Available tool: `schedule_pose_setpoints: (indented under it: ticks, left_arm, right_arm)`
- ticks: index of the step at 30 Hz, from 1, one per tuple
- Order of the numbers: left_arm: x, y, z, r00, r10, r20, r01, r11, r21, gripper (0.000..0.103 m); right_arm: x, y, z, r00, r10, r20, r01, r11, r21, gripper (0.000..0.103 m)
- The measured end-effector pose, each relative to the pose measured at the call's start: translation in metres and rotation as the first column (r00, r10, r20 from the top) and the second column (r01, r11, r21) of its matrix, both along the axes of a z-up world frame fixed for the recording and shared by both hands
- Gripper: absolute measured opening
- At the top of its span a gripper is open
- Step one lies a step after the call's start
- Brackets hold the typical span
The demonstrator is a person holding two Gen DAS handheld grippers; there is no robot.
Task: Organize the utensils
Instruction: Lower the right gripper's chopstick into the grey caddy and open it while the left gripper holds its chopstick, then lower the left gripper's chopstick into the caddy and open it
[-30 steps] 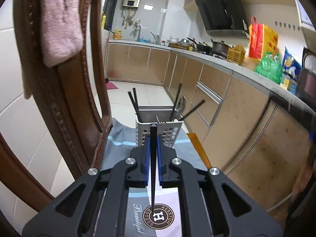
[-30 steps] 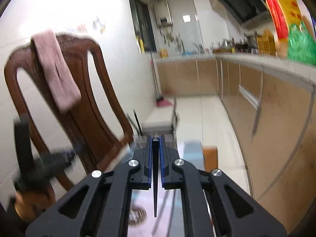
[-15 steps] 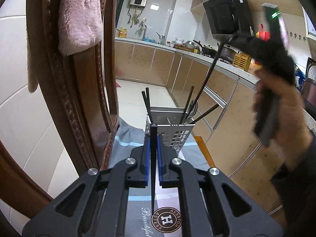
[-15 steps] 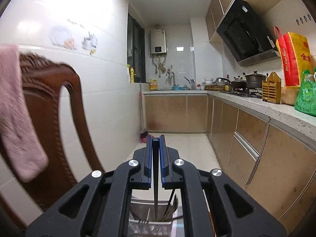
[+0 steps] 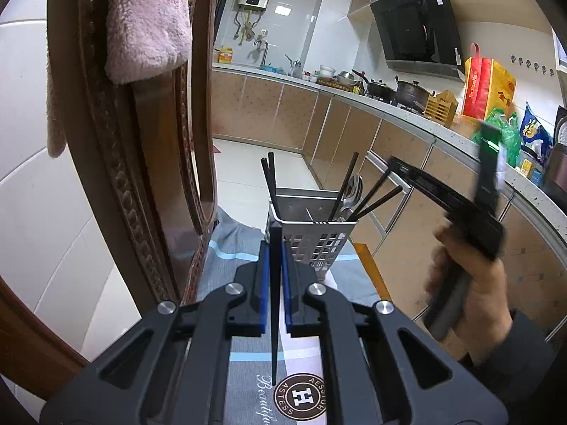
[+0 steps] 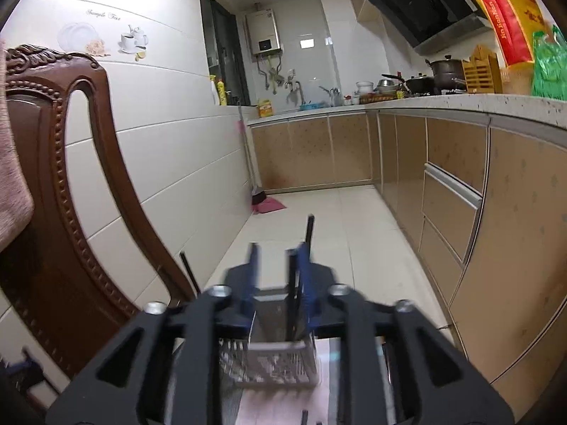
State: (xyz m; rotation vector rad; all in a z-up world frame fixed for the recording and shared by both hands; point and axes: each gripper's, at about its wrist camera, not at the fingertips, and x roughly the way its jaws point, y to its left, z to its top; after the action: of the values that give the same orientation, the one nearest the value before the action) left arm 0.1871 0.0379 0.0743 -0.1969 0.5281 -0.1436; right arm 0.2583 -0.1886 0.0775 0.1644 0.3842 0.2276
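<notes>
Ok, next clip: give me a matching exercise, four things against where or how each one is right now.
Things:
1. left gripper
2. right gripper
3. pink towel
4. utensil holder

States:
A. draped over the wooden chair back
B. standing on the grey cloth, holding chopsticks and spoons
C. shut on a black chopstick
D. fingers apart above the holder

Pairs: 1-C, 2-D, 3-A, 4-B
</notes>
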Motion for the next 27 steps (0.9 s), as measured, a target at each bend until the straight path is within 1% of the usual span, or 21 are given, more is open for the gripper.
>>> schedule_pose_setpoints:
  ticks: [1,2,4,6,7,8,10,11,12,14,16,18,19,21,22,23,27]
  left_arm:
    - [0.000,0.000,0.001,1.000,0.001,0.003,-0.001,1.000,-0.004,0.007]
    - [-0.001,0.001,0.002,1.000,0.002,0.007,-0.001,1.000,-0.006,0.007]
    - [-0.003,0.001,0.009,1.000,0.005,0.027,-0.005,1.000,-0.022,0.007]
    - [-0.001,0.002,0.021,0.999,0.013,0.047,-0.011,0.999,-0.047,0.007]
    - [0.001,0.001,0.028,0.998,0.018,0.061,-0.015,0.998,-0.055,0.007]
    - [0.003,0.000,0.037,0.996,0.025,0.082,-0.019,0.998,-0.066,0.007]
    - [0.009,-0.003,0.058,0.992,0.040,0.117,-0.031,0.996,-0.079,0.007]
    - [0.012,-0.004,0.071,0.989,0.046,0.140,-0.033,0.995,-0.090,0.007]
    - [0.019,-0.008,0.087,0.984,0.055,0.170,-0.039,0.995,-0.096,0.007]
    - [0.029,-0.012,0.110,0.973,0.071,0.217,-0.052,0.994,-0.096,0.007]
    - [0.047,-0.016,0.132,0.961,0.095,0.261,-0.071,0.992,-0.102,0.007]
    - [0.063,-0.018,0.141,0.951,0.117,0.285,-0.089,0.990,-0.110,0.007]
    - [0.078,-0.020,0.143,0.946,0.132,0.296,-0.104,0.989,-0.108,0.007]
    - [0.099,-0.020,0.141,0.949,0.140,0.281,-0.107,0.986,-0.128,0.007]
    - [0.113,-0.019,0.135,0.952,0.143,0.271,-0.105,0.983,-0.152,0.007]
    - [0.126,-0.019,0.127,0.955,0.150,0.255,-0.113,0.981,-0.155,0.007]
    - [0.164,-0.024,0.090,0.965,0.176,0.194,-0.151,0.979,-0.136,0.007]
  right_arm:
    - [-0.016,-0.009,-0.001,1.000,0.011,0.014,-0.011,1.000,0.022,0.037]
    - [-0.030,-0.017,-0.002,1.000,0.014,0.028,-0.015,0.999,0.037,0.040]
    - [-0.071,-0.038,-0.009,0.998,-0.008,0.069,0.003,0.997,0.079,0.050]
    - [-0.101,-0.057,-0.020,0.995,-0.042,0.086,0.031,0.991,0.128,0.066]
    - [-0.114,-0.067,-0.028,0.994,-0.068,0.085,0.054,0.986,0.156,0.068]
    - [-0.125,-0.077,-0.039,0.994,-0.091,0.056,0.079,0.977,0.197,0.069]
    - [-0.129,-0.084,-0.049,0.997,-0.078,0.011,0.073,0.967,0.243,0.069]
    - [-0.130,-0.085,-0.052,0.996,-0.085,0.022,0.077,0.969,0.235,0.069]
    - [-0.130,-0.085,-0.053,0.995,-0.095,0.036,0.086,0.975,0.207,0.069]
    - [-0.126,-0.085,-0.056,0.994,-0.100,0.038,0.093,0.983,0.161,0.069]
    - [-0.122,-0.089,-0.061,0.995,-0.098,0.016,0.093,0.980,0.175,0.069]
    - [-0.119,-0.091,-0.064,0.996,-0.092,0.004,0.090,0.979,0.181,0.069]
    - [-0.119,-0.093,-0.065,0.996,-0.092,0.004,0.090,0.979,0.181,0.069]
    - [-0.117,-0.094,-0.067,0.996,-0.091,0.003,0.089,0.980,0.178,0.069]
    - [-0.116,-0.096,-0.067,0.996,-0.090,0.000,0.088,0.979,0.183,0.069]
    - [-0.116,-0.097,-0.068,0.996,-0.086,-0.001,0.085,0.979,0.186,0.069]
    - [-0.116,-0.101,-0.067,0.997,-0.079,-0.003,0.078,0.978,0.193,0.069]
